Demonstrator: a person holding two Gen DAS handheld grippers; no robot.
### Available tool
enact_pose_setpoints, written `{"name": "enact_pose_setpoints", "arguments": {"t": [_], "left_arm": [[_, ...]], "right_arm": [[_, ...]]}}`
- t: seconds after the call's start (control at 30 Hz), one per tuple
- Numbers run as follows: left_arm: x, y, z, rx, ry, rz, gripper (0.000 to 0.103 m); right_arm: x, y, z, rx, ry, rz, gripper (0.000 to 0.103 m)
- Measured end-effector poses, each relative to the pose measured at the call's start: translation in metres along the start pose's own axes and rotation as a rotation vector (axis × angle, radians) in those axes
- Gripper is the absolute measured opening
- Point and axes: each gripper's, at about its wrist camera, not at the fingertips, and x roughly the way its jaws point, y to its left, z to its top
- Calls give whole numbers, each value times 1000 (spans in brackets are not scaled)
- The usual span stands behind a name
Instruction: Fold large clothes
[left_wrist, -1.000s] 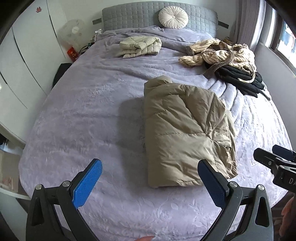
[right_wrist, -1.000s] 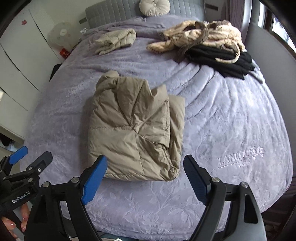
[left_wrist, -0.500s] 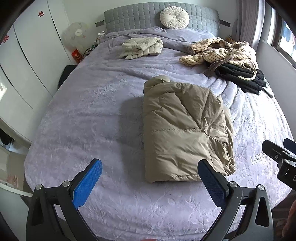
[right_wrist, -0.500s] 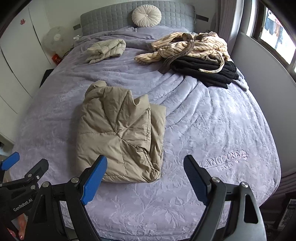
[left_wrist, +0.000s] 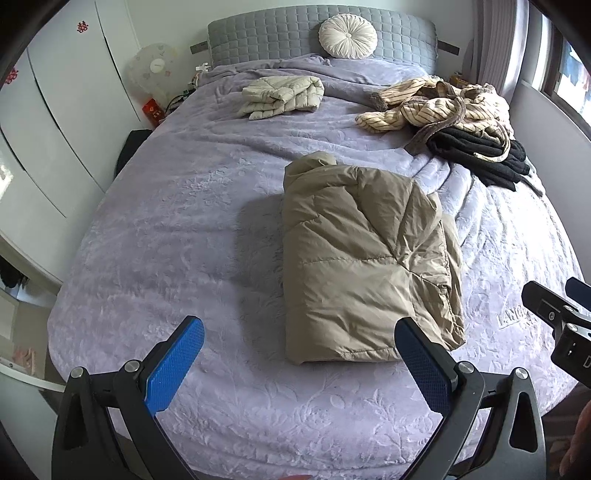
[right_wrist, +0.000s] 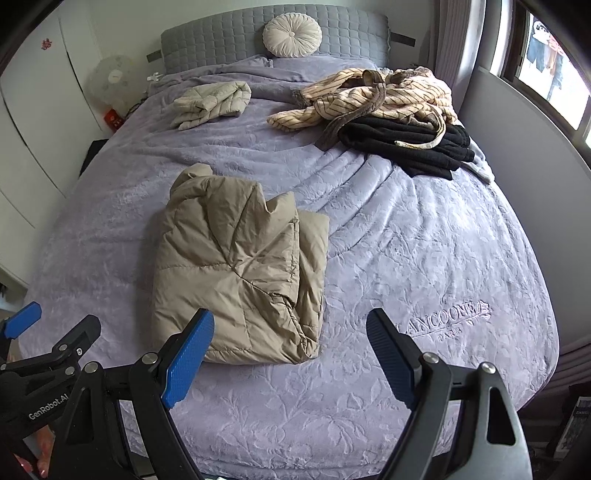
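Note:
A tan puffer jacket (left_wrist: 365, 258) lies folded into a rectangle on the purple bed (left_wrist: 177, 221), near its foot; it also shows in the right wrist view (right_wrist: 240, 266). My left gripper (left_wrist: 299, 362) is open and empty, held above the foot of the bed, short of the jacket's near edge. My right gripper (right_wrist: 288, 354) is open and empty, also back from the jacket's near edge. Each gripper shows at the edge of the other's view, the right one (left_wrist: 557, 317) and the left one (right_wrist: 44, 343).
A folded cream puffer jacket (left_wrist: 282, 96) lies near the headboard. A pile of striped cream and black clothes (left_wrist: 454, 122) lies at the back right. A round white cushion (left_wrist: 347, 36) leans on the grey headboard. White wardrobes (left_wrist: 55, 110) stand left, a wall and window right.
Both grippers have drawn back and up from the folded tan jacket, so more of the bed shows. The jacket has not moved. Both stay open.

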Motion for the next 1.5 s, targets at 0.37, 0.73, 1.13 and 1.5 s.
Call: {"name": "enact_pose_setpoints", "arguments": {"t": [0.37, 0.73, 1.13, 1.5], "left_arm": [[-1, -1, 0, -1, -1, -4, 103], [-3, 0, 0, -4, -2, -12, 103], [-1, 1, 2, -8, 1, -9, 103], [0, 2, 3, -9, 2, -7, 103]], "right_arm": [[-1, 2, -1, 2, 1, -1, 87], [-1, 2, -1, 3, 2, -2, 87], [-1, 1, 0, 1, 5, -1, 87], [0, 1, 1, 2, 5, -2, 87]]}}
